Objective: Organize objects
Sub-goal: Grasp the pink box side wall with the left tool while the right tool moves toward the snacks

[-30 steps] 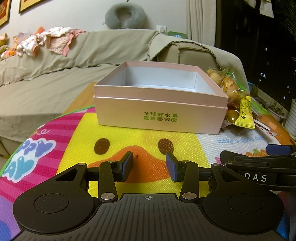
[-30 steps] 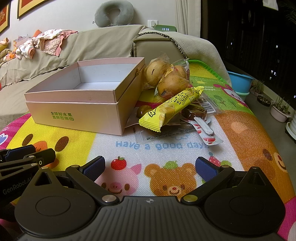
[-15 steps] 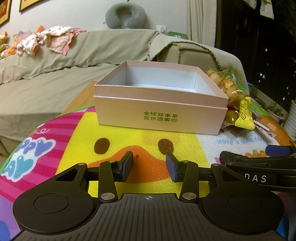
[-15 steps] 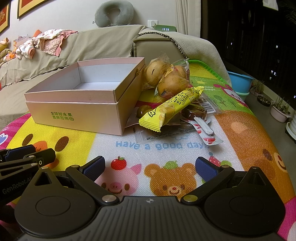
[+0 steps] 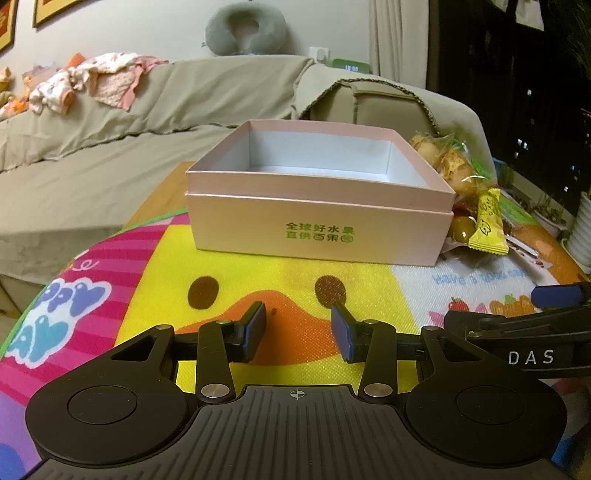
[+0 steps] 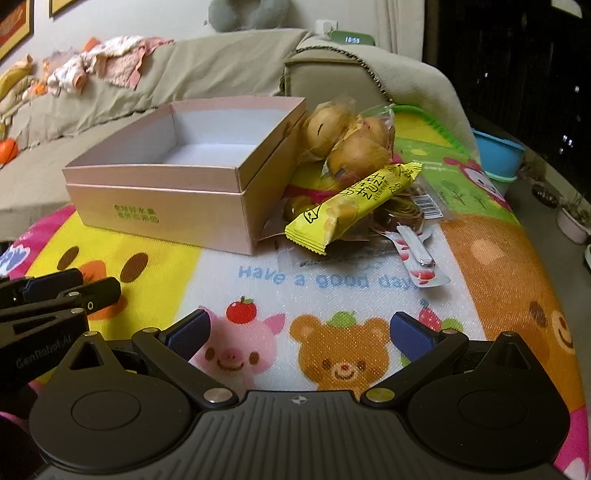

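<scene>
An open pink box (image 5: 317,221) (image 6: 166,203) with green lettering stands on the cartoon mat, its white inside bare. To its right lies a pile of snacks: wrapped buns (image 6: 347,144) (image 5: 443,162), a yellow snack bar (image 6: 351,203) (image 5: 487,221), a small brown jelly cup (image 6: 395,218) and a red-and-white sachet (image 6: 417,254). My left gripper (image 5: 298,332) is open over the duck face, short of the box, with nothing between its fingers. My right gripper (image 6: 299,332) is open wide above the pig and bear prints, short of the snacks. Each gripper shows at the edge of the other's view.
The colourful mat (image 6: 258,280) covers a small table. A beige covered sofa (image 5: 110,129) runs behind it, with baby clothes (image 5: 92,81) and a grey neck pillow (image 5: 245,27). A blue tub (image 6: 495,155) and plant pots (image 6: 572,221) stand on the floor at the right.
The right wrist view has tipped and rolled slightly, so the box and snacks sit a little lower and tilted. The left gripper has kept still. Nothing was picked up.
</scene>
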### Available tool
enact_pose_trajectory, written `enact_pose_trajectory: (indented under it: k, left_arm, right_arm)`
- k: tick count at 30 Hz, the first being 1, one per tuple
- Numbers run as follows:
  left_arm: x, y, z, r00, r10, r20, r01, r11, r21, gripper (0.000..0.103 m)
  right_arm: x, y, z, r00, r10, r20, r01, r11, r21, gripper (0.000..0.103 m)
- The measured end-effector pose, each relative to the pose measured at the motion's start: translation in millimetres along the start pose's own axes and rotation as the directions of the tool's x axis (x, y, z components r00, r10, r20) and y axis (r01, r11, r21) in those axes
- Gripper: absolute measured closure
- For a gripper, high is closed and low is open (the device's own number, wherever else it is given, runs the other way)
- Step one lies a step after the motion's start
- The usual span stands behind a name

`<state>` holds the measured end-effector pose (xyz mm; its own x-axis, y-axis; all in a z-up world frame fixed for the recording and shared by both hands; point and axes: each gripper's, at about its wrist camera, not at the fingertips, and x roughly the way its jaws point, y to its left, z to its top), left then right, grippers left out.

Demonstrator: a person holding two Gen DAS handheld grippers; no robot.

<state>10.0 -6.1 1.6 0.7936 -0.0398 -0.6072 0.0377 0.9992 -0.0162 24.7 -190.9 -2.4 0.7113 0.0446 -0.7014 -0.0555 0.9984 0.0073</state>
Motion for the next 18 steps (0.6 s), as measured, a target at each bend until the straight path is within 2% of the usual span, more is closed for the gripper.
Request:
enact_pose_trajectory:
  k: [5, 8, 14, 18]
  left_arm:
    - [-1.7, 8.2, 4.4, 1.0, -0.018, -0.006, 0.018, 1.0, -0.022, 0.06]
    - [-8.0, 18.0, 14.3, 0.999, -0.016, 0.03, 0.017, 0.999, -0.032, 0.06]
    - [-20.7, 41.6, 59.1, 0.986, 0.013, 0.166, -0.006, 0.999, -0.045, 0.06]
    - [-0.4, 57.1, 94.7, 0.981, 0.062, 0.183, -0.05, 0.996, -0.075, 0.06]
  right_arm:
    - [5.7, -3.5, 13.1, 0.995, 0.024, -0.093, -0.023, 1.0, 0.006, 0.0]
    - [6.9, -2.4, 14.6, 0.993, 0.028, -0.113, -0.03, 0.999, -0.019, 0.0]
    - [8.6, -7.2, 15.7, 0.988, 0.077, -0.137, -0.087, 0.994, -0.069, 0.0]
    - [9.1, -6.6, 16.7, 0.986, 0.081, -0.146, -0.093, 0.993, -0.076, 0.0]
